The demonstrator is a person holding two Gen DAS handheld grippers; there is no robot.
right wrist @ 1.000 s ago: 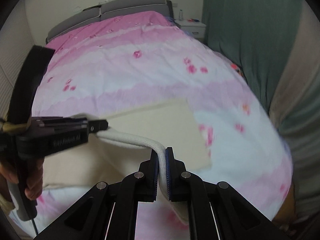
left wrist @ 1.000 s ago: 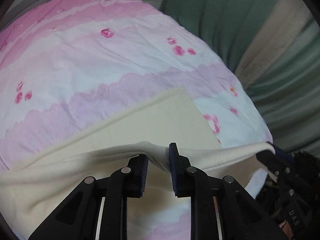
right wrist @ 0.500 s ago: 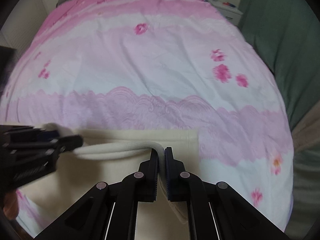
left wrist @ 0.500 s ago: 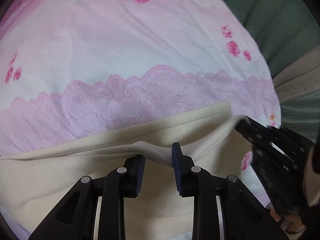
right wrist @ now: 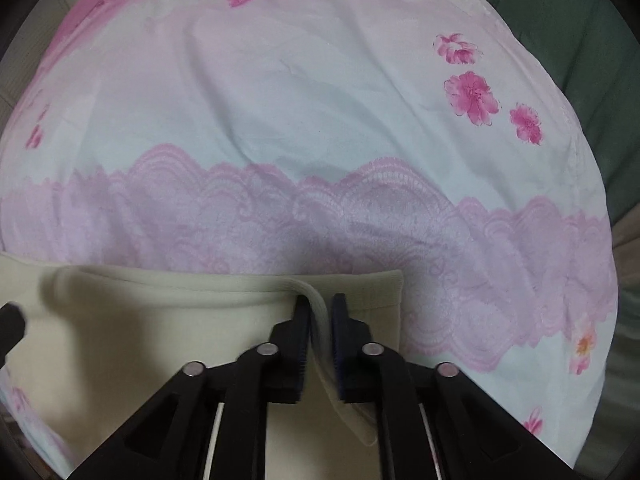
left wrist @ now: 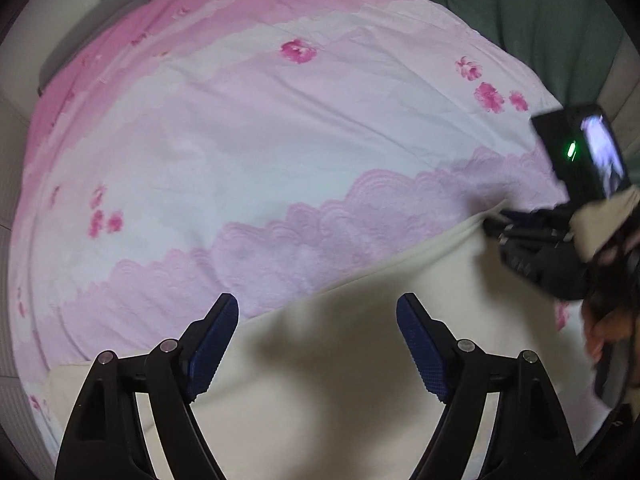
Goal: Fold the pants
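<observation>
Cream pants (left wrist: pixel 360 360) lie folded flat on the pink bedcover (left wrist: pixel 280 140). My left gripper (left wrist: pixel 317 312) hangs just above them, jaws opening wide, with nothing between the pads. In the right wrist view the pants (right wrist: pixel 160 340) show a doubled far edge. My right gripper (right wrist: pixel 321 312) points down at that edge with a ribbed fold of the cloth pinched between its pads, and its jaws are starting to open. From the left wrist view the right gripper (left wrist: pixel 494 226) sits at the pants' far right corner.
The flowered bedcover (right wrist: pixel 320 100) spreads far beyond the pants. A green curtain (left wrist: pixel 520 12) hangs along the right side of the bed, and a grey headboard (left wrist: pixel 100 8) stands at the far end. A person's hand (left wrist: pixel 604 328) holds the right tool.
The left gripper let go of the pants edge and opened wide; the cloth now lies flat. The right gripper sank to the bed with its fold, its jaws slightly wider.
</observation>
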